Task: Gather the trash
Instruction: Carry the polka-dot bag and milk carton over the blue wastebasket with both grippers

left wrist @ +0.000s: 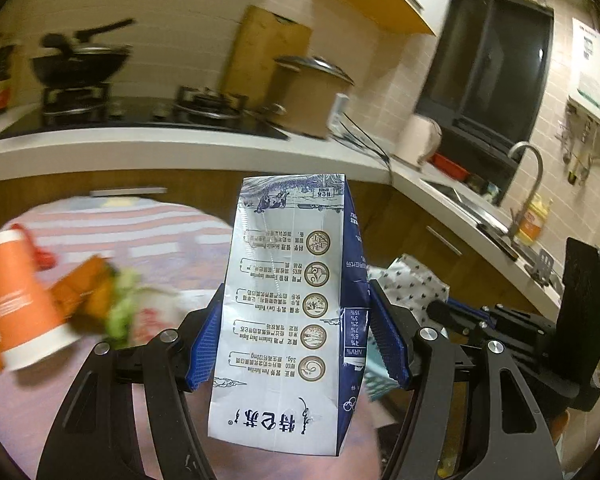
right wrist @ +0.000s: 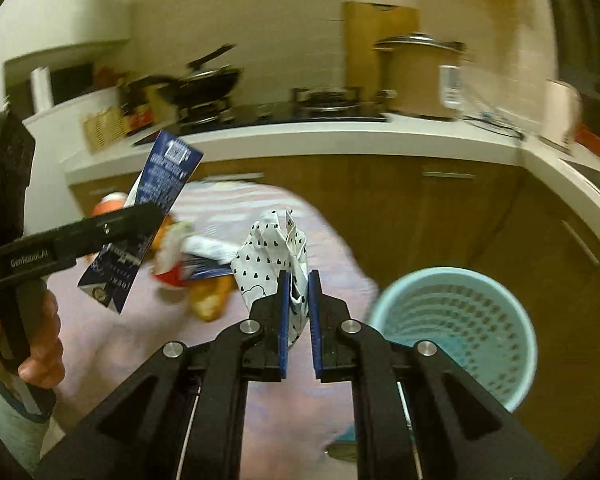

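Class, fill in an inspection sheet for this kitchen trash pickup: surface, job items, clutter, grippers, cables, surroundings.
Surface: round table with striped pinkish cloth.
Job's things: milk carton and spotted white wrapper both held; light blue bin beside the table.
Clutter: orange cup and blurred wrappers on the table.
Grippers: left hand-held gripper shut on the carton; right hand-held gripper shut on the wrapper.
Cables: black cord on the counter.
Surroundings: stove, wok, pot, sink.

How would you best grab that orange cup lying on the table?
Grip the orange cup across its round middle, coming from above. It lies tipped on its side on the table, so its curved sides face up and clear of the nearby wrappers.
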`<state>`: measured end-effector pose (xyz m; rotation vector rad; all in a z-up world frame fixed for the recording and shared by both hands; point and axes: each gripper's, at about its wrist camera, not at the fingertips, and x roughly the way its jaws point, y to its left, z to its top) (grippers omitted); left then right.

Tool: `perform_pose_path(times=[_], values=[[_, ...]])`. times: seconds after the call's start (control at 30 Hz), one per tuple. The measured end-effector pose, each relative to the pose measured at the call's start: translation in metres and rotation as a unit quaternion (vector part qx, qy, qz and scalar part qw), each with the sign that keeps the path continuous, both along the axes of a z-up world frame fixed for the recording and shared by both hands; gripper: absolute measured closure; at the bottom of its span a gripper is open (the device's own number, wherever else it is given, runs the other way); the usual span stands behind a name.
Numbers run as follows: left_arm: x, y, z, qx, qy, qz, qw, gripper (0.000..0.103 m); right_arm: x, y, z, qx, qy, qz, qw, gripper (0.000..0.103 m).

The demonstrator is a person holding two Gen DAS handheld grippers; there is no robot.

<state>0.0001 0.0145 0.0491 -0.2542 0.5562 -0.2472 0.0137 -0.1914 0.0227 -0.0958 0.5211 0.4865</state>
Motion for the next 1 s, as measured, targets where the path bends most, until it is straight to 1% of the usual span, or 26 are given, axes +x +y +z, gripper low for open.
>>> perform_pose_path(times=[0.07, 0.23, 0.37, 0.43, 0.5, 0.63, 0.67, 0.8, 0.87, 0.9, 0.97, 1.0], values=[[0.017, -0.021, -0.004, 0.006, 0.011, -0.014, 0.9998, 0.039, 0.009, -0.024, 0.000, 0.004, 0.000, -0.027, 1.000, 0.096], [0.057, -0.068, -0.015, 0.003, 0.037, -0.057, 0.9977, 0.039, 0.029, -0.068, -0.010, 0.005, 0.010, -0.082, 0.997, 0.096], [0.087, -0.108, -0.034, 0.005, 0.068, -0.089, 0.9937, 0.039, 0.048, -0.101, -0.032, -0.004, 0.032, -0.128, 0.991, 0.096], [0.100, -0.124, -0.046, 0.005, 0.085, -0.099, 0.9914, 0.039, 0.060, -0.116, -0.049, -0.010, 0.053, -0.150, 0.987, 0.096], [0.114, -0.141, -0.061, 0.007, 0.103, -0.108, 0.9888, 0.039, 0.070, -0.122, -0.065, -0.015, 0.076, -0.165, 0.983, 0.096], [0.131, -0.162, -0.086, 0.014, 0.132, -0.121, 0.9838, 0.039, 0.089, -0.139, -0.096, -0.015, 0.127, -0.190, 0.973, 0.096], [0.135, -0.169, -0.094, 0.016, 0.140, -0.125, 0.9820, 0.039, 0.091, -0.143, -0.101, -0.015, 0.135, -0.194, 0.972, 0.096], [0.140, -0.180, -0.108, 0.022, 0.155, -0.138, 0.9780, 0.038, 0.098, -0.149, -0.120, -0.020, 0.160, -0.201, 0.966, 0.095], [0.142, -0.183, -0.112, 0.026, 0.162, -0.138, 0.9767, 0.032, 0.100, -0.150, -0.122, -0.018, 0.166, -0.202, 0.965, 0.094], [0.143, -0.183, -0.113, 0.026, 0.164, -0.137, 0.9765, 0.026, 0.102, -0.151, -0.123, -0.015, 0.171, -0.201, 0.964, 0.093], [0.142, -0.182, -0.112, 0.025, 0.161, -0.136, 0.9772, 0.026, 0.103, -0.152, -0.125, -0.014, 0.176, -0.206, 0.963, 0.086], [0.142, -0.181, -0.111, 0.025, 0.161, -0.136, 0.9773, 0.026, 0.104, -0.153, -0.127, -0.014, 0.177, -0.207, 0.962, 0.085]])
